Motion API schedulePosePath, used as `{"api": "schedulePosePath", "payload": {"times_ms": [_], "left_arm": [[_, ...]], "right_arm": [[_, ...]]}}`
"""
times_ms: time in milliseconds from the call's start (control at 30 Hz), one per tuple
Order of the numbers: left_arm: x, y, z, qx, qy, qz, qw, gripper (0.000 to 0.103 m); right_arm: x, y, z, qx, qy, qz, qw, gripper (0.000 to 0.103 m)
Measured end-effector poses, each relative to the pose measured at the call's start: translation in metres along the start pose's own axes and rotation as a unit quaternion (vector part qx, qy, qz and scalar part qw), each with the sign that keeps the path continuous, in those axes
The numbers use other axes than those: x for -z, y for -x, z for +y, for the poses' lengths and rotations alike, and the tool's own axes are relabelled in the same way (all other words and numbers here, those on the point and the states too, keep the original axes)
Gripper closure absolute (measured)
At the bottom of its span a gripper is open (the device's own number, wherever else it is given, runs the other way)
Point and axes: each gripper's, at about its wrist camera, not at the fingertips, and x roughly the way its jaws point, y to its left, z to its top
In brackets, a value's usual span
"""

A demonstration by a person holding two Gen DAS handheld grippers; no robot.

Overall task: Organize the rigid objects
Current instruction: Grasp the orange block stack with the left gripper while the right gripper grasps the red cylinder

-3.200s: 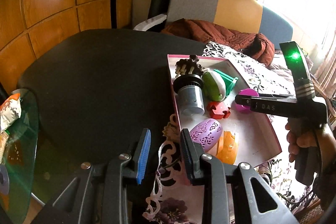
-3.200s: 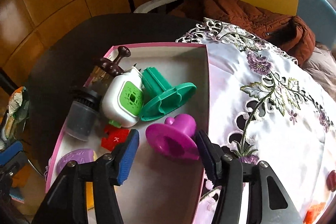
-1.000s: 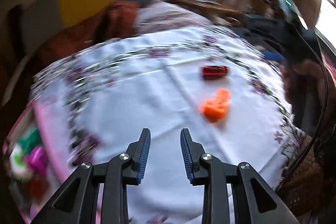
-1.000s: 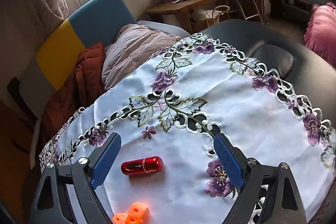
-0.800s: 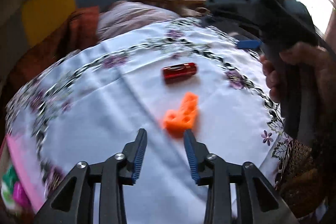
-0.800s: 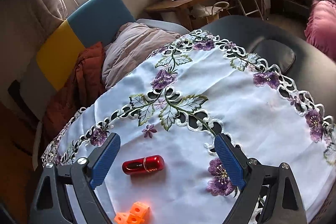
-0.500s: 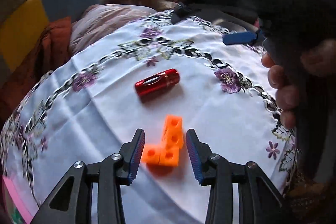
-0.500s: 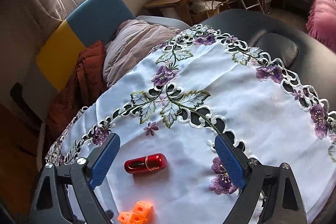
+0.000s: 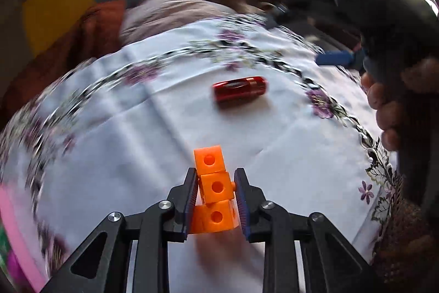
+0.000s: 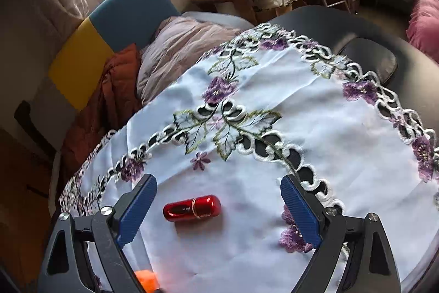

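**Left gripper pinches the orange block piece; red capsule waits under the right**

At about nine o'clock in the left wrist view, a pink box edge (image 9: 11, 227) shows at the rim of the frame, blurred; that is likely where the loose items belong. At six o'clock, the left gripper (image 9: 216, 194) has just been closing, and its blue pads now press both sides of the orange block piece (image 9: 212, 188), a short run of linked cubes with round holes. The piece looks tilted, its far cube poking out past the fingertips toward twelve o'clock; whether it is clear of the white embroidered tablecloth (image 9: 123, 142) I cannot tell.

Beyond it, toward one o'clock, the red capsule (image 9: 239, 88) lies on its side on the cloth, well apart from the block. At three o'clock a hand (image 9: 389, 111) grips the other tool.

In the right wrist view, the right gripper (image 10: 218, 206) stands wide open and empty, the capsule lying between and just ahead of its fingers, untouched.

Step in hand, as I judge it: pick-up of the block piece. Next calls for a steady lift and a carry toward nine o'clock without the cubes pivoting in the pinch.
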Motion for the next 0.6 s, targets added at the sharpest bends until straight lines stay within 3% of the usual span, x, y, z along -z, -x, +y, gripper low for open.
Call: {"api": "schedulePosePath", "payload": {"times_ms": [133,233,467,600], "left_arm": [[0.036,0.02,0.023,-0.027,0.053,0.002,0.9982,0.077],[0.058,0.029,0.028,-0.052,0.065,-0.013,0.9964,0.076],[0.069,0.024,0.028,-0.063,0.067,-0.039,0.995,0.072],[0.071,0.025,0.026,-0.069,0.061,-0.05,0.9944,0.072]], "right_arm": [[0.005,-0.008,0.007,0.006,0.021,0.019,1.0,0.011],[0.009,-0.014,0.014,0.012,0.043,0.03,0.999,0.011],[0.021,-0.03,0.028,0.011,0.079,0.069,0.994,0.004],[0.026,-0.038,0.047,0.023,0.123,0.069,0.99,0.002]]}}
